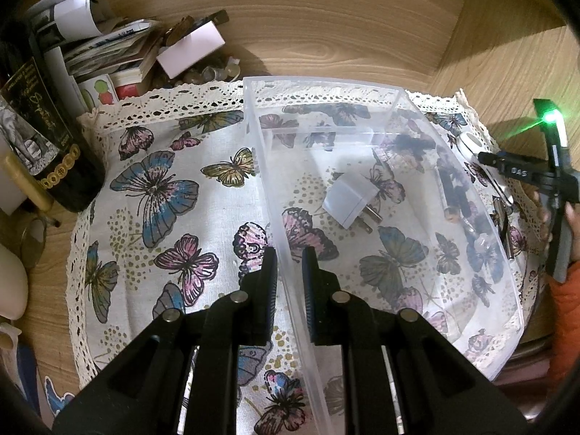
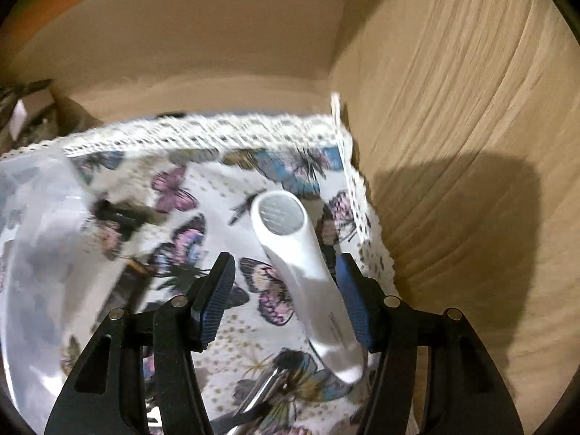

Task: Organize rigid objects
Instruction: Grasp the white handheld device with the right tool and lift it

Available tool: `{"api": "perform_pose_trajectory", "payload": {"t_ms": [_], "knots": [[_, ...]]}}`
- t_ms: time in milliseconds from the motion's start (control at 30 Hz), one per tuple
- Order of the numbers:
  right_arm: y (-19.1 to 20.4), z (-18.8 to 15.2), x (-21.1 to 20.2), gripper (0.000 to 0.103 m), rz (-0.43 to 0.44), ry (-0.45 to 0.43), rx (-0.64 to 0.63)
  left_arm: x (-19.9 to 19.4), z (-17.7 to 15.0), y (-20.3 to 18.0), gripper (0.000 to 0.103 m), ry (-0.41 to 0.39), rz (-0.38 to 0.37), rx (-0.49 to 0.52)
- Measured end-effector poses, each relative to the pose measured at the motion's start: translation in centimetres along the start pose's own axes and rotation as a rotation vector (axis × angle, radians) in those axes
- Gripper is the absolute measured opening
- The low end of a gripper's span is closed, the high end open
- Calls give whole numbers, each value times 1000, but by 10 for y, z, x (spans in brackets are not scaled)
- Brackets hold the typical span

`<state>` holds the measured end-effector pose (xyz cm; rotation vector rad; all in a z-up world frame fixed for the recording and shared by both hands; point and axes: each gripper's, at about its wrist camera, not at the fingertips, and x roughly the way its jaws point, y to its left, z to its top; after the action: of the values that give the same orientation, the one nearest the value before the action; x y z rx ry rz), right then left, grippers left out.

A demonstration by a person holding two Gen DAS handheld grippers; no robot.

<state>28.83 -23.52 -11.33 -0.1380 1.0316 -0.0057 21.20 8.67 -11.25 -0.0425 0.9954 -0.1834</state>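
A clear plastic box (image 1: 471, 253) stands on a butterfly-print cloth (image 1: 174, 195). A white plug adapter (image 1: 349, 197) lies inside it. My left gripper (image 1: 290, 275) straddles the box's left wall, jaws close on both sides of it. In the right wrist view my right gripper (image 2: 286, 293) is open over the cloth, with a white handheld device (image 2: 301, 264) lying between its fingers, close to the right finger. The box (image 2: 32, 239) shows blurred at the left. The right gripper (image 1: 543, 181) also shows at the far right in the left wrist view.
A dark bottle (image 1: 43, 137) and a pile of papers and small boxes (image 1: 119, 50) stand at the back left. Dark pens (image 1: 456, 188) and clips (image 1: 502, 217) lie beyond the box's right wall. A metal tool (image 2: 261, 391) lies near the device. Wooden walls (image 2: 471, 145) close in at right.
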Motion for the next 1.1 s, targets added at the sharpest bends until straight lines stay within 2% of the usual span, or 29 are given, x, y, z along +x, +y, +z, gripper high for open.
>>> {"api": "perform_pose_trajectory", "payload": {"t_ms": [300, 367, 433, 533, 667, 900, 1100], "knots": [[-1, -1, 27, 53, 16, 54, 13, 0, 1, -1, 14, 4, 7, -4], [0, 0, 31, 49, 18, 57, 6, 0, 1, -1, 14, 3, 9, -3], [2, 3, 34, 39, 34, 59, 7, 0, 1, -1, 14, 2, 11, -4], [5, 6, 37, 31, 56, 58, 6, -1, 1, -1, 14, 2, 11, -5], [16, 4, 32, 31, 46, 43, -8, -1, 1, -1, 14, 2, 11, -4], [24, -4, -9, 31, 34, -43, -11, -1, 1, -1, 13, 1, 11, -4], [34, -1, -58, 31, 61, -141, -31, -2, 3, -1, 13, -4, 13, -3]]}}
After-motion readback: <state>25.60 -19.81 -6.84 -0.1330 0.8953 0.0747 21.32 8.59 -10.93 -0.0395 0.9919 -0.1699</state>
